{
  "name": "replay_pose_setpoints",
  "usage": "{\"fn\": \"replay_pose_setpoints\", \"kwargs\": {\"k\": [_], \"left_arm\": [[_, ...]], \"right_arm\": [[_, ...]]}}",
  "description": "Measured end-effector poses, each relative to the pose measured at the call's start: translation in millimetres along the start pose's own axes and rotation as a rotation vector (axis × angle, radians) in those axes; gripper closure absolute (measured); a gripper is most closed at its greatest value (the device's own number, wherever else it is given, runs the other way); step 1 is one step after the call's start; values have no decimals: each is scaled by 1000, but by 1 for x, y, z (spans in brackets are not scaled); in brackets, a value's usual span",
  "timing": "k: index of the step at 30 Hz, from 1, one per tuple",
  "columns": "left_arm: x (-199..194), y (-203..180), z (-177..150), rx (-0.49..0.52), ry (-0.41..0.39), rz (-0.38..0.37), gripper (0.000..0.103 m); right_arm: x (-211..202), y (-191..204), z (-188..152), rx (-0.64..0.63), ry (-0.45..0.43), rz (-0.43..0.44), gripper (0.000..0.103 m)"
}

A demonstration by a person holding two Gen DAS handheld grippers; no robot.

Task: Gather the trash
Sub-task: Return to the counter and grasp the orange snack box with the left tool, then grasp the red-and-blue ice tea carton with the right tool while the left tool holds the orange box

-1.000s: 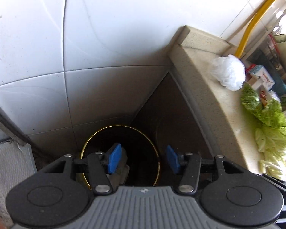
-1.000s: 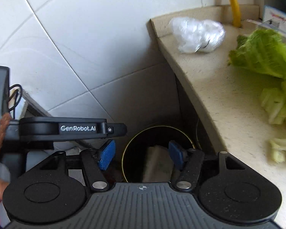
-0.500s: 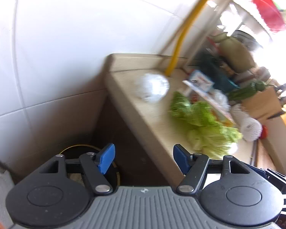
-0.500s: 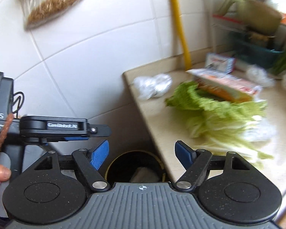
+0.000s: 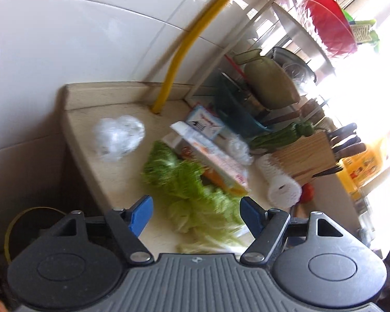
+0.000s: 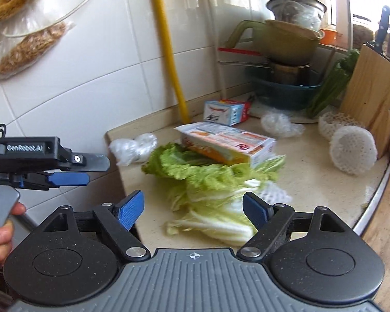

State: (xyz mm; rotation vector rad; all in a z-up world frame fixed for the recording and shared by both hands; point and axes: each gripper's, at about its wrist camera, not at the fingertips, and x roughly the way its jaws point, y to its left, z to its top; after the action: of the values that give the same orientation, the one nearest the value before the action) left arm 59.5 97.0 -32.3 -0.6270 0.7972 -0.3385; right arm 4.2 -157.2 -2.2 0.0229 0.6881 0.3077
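Right wrist view: right gripper (image 6: pixel 193 209) hangs above the counter (image 6: pixel 312 179) edge, jaws apart & widening, nothing between the pads. Straight ahead, just past the tips, lies the cabbage pile (image 6: pixel 213 182), a long carton (image 6: pixel 226 144) resting on its far side. Carton's long axis runs left-right across the gripper's line, roughly in line with the jaw gap, so a grab prob needs a wrist turn.

Other trash: crumpled plastic wrap (image 6: pixel 134 147) at the counter's left corner, small box (image 6: pixel 226 111) by the yellow pipe (image 6: pixel 169 49), foam nets (image 6: pixel 351 145) off right.

Left wrist view (blurred): left gripper (image 5: pixel 196 214) also empty, jaws apart & opening, the cabbage ahead of its tips. Bin (image 5: pixel 26 223) sits low-left beside the counter. Left looks nearer the wrap (image 5: pixel 119 136); right nearer the carton.
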Motion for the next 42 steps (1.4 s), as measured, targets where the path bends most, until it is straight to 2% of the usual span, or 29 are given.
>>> {"fn": "replay_pose_setpoints", "kwargs": {"k": [7,10,13,15,20,27,29,34,42], "left_arm": [[47,-26,30,-108,10,-169,31],[75,-34,36,-151,28,-207,28],[105,-32,36,-227,70,-210,28],[122,-28,33,-265,103,-186,28],[139,-19,22,-311,124,-138,28],[149,-4,22,-357,81,-114,27],[155,0,24,-371,73,-117,23],[173,9,27,-405,58,-127,21],[180,4,28,-370,21,-120,21]], "right_arm": [[15,-43,6,45,22,-14,15],[23,-62,7,67,39,-17,15],[29,-80,7,96,49,-18,15],[31,-91,7,115,50,-13,15],[40,-114,5,163,56,5,15],[53,-131,4,196,66,8,15],[54,-134,6,199,61,-6,15],[44,-139,8,213,37,-55,15],[43,-149,10,223,42,-120,15]]}}
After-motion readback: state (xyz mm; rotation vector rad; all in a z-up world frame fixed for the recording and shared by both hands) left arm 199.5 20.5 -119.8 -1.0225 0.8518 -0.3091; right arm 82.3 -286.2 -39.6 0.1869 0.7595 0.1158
